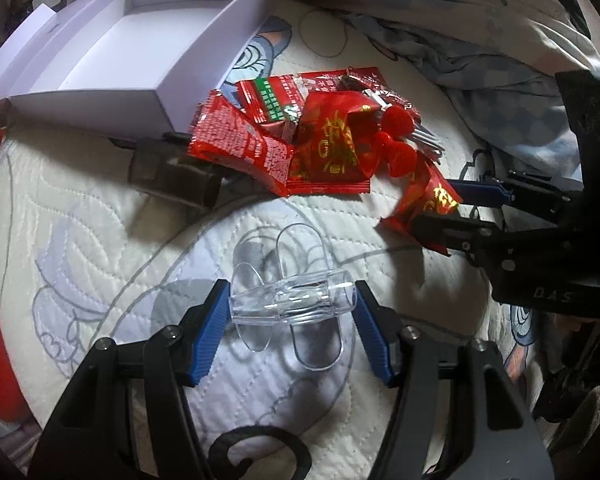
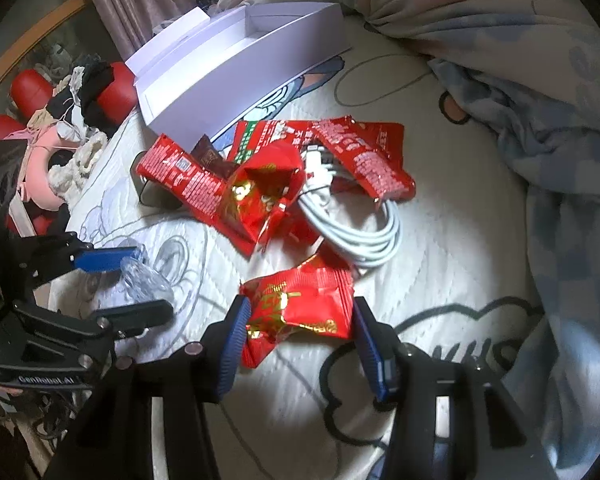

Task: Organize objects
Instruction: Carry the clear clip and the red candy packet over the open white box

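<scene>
My left gripper [image 1: 292,300] is shut on a clear plastic piece [image 1: 292,300], its blue pads pressing both ends just above the quilt; it also shows in the right wrist view [image 2: 140,276]. My right gripper [image 2: 298,316] is shut on a red snack packet [image 2: 296,308], also seen in the left wrist view [image 1: 424,200]. A pile of red snack packets [image 1: 284,144] lies ahead, beside an open white box [image 1: 132,52]. A coiled white cable [image 2: 356,224] lies in the pile in the right wrist view.
The quilted white bedspread [image 1: 100,240] carries everything. A rumpled blue blanket [image 2: 540,120] lies to the right. A dark grey object [image 1: 172,176] sits by the box. Red balls and clothes [image 2: 72,92] lie off the bed's left edge. A black hair tie [image 1: 260,452] lies near.
</scene>
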Motion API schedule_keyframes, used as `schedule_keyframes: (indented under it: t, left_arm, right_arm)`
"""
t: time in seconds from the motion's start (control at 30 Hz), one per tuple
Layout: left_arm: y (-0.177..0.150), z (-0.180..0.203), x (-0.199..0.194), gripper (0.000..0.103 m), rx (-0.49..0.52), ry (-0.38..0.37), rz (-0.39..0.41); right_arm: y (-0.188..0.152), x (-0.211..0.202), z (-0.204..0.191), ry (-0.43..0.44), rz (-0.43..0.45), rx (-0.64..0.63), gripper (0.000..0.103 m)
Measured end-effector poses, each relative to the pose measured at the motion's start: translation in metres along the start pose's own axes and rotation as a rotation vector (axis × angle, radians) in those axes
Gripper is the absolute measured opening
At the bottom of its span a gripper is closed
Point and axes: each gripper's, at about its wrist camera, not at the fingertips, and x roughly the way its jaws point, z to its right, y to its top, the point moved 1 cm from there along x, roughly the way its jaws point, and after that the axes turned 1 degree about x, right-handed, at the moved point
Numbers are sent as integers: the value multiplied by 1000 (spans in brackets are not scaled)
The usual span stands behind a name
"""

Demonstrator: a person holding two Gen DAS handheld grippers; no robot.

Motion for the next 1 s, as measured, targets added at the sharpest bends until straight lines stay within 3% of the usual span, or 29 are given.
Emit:
schedule_keyframes:
  t: [0.33, 1.0]
  left_arm:
    - [-10, -12, -44, 60, -26, 21, 29]
    - [5, -34, -95, 60, -76, 64, 112]
  right_arm:
    - [-5, -25, -24, -3, 0, -64, 52]
    - [37, -62, -98, 34, 73, -234, 52]
